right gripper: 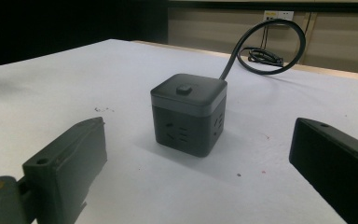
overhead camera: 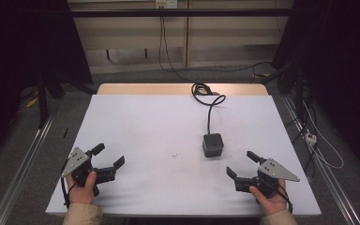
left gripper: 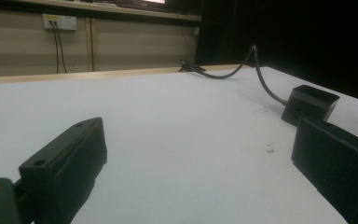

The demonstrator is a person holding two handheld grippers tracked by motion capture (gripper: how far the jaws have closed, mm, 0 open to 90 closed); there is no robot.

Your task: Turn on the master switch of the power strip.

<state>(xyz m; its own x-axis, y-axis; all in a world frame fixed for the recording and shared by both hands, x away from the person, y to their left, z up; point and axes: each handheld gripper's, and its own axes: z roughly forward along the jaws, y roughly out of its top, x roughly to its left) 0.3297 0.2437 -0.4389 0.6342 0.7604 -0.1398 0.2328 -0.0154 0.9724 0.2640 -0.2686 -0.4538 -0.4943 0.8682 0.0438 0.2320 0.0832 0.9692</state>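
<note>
Right gripper view puts the work plainly: the right gripper [right gripper: 196, 182] has its two black jaws standing wide apart with nothing between them, low over the white table [right gripper: 51, 84], and the dark cube socket block [right gripper: 189, 114] sits a little ahead, roughly centred in the gap. The block rests upright on the sheet, a small button on its top face and outlet holes on the two faces turned to this camera, one corner pointing at the gripper.

That corner is the thing to mind. I judge the step in hand to be the approach, and a good one would turn the wrist so the jaws meet two flat opposite sides, not the edges (a corner grip would let the cube twist). Keep the jaws low but off the sheet, and close only once the block is well inside them.

In the high view the left gripper [overhead camera: 108, 156] rests near the front left of the table, jaws likewise parted and empty, well apart from the block [overhead camera: 213, 144]; it could steady the cube if it slides.

Farther off, the block's black cable [overhead camera: 209, 105] runs toward the far edge and coils there, so any lift should leave it slack.
</note>
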